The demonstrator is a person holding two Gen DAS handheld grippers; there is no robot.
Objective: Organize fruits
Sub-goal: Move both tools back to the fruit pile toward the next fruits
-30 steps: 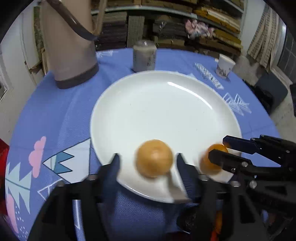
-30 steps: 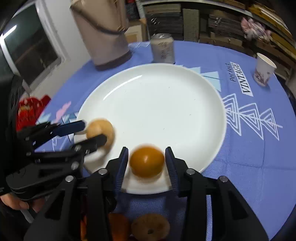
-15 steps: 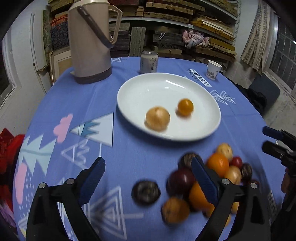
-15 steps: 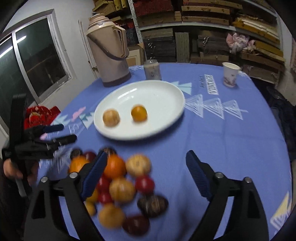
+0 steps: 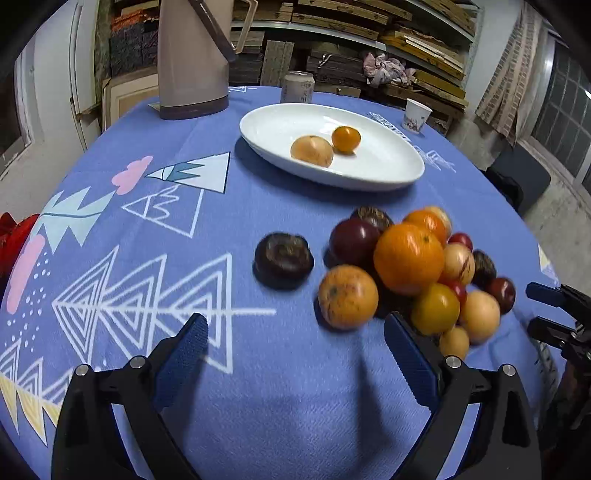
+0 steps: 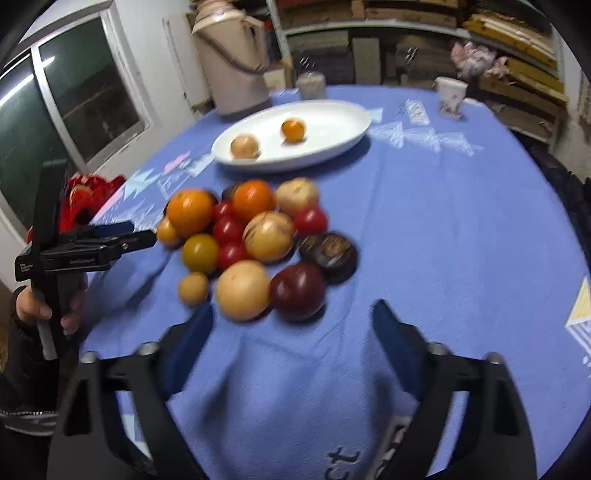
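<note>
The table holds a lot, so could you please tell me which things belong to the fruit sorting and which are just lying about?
Job: white plate, two fruits on the plate, fruit pile, dark fruit lying apart.
Lying about: thermos, can, paper cup.

Two fruits [image 5: 325,146] on plate [image 5: 388,166], fruit pile [image 5: 417,266] before it, jug [image 5: 190,59] and can [image 5: 297,87] behind

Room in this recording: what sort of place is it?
Probably a storeroom or workshop used as a dining spot: shelves stacked with boards and boxes, behind a cloth-covered table with a thermos and fruit plate.
</note>
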